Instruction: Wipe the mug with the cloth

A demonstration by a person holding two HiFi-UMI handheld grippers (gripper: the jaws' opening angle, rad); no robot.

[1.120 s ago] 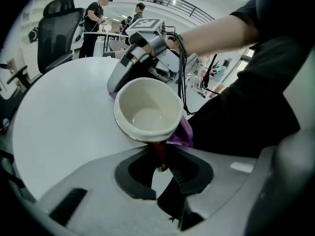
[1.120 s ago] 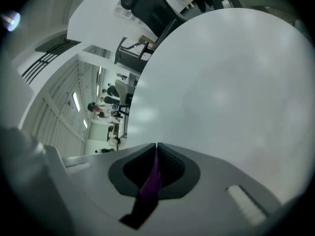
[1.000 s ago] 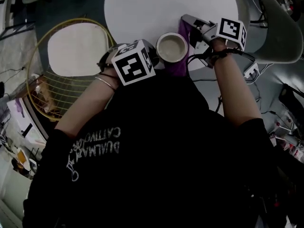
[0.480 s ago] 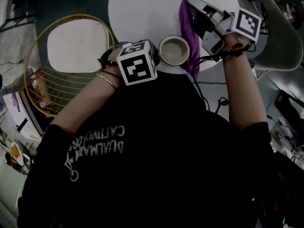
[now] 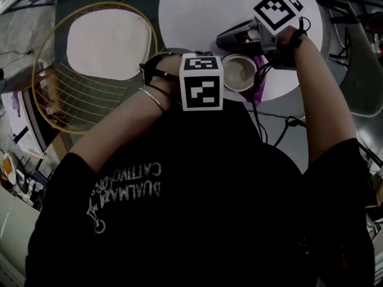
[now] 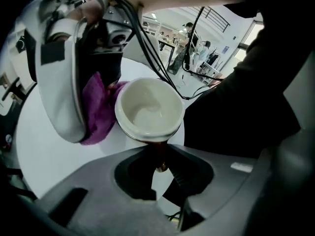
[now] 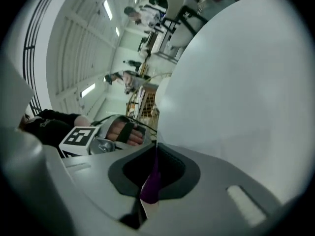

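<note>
A mug [image 5: 239, 72], cream inside and brown outside, is at the round white table's [image 5: 197, 11] near edge. My left gripper [image 5: 222, 76] is shut on its handle; in the left gripper view the mug [image 6: 149, 109] sits just beyond the jaws [image 6: 158, 157]. My right gripper [image 5: 230, 42] reaches over the mug's far side, shut on a purple cloth [image 5: 258, 81] that lies against the mug and droops past the table's edge. A purple fold of cloth [image 7: 150, 183] shows pinched in the right gripper [image 7: 153, 163]. In the left gripper view the cloth [image 6: 98, 107] bunches against the mug's side.
A yellow wire chair with a white seat [image 5: 108, 46] stands left of the table. Cables [image 5: 281, 124] trail from the right gripper down by the table's near edge. A grey chair [image 5: 365, 70] is at the right. People and desks show far off in the gripper views.
The right gripper has come down from its raised position to the mug's far side, bringing the hanging cloth against the mug. The left gripper still holds the mug.
</note>
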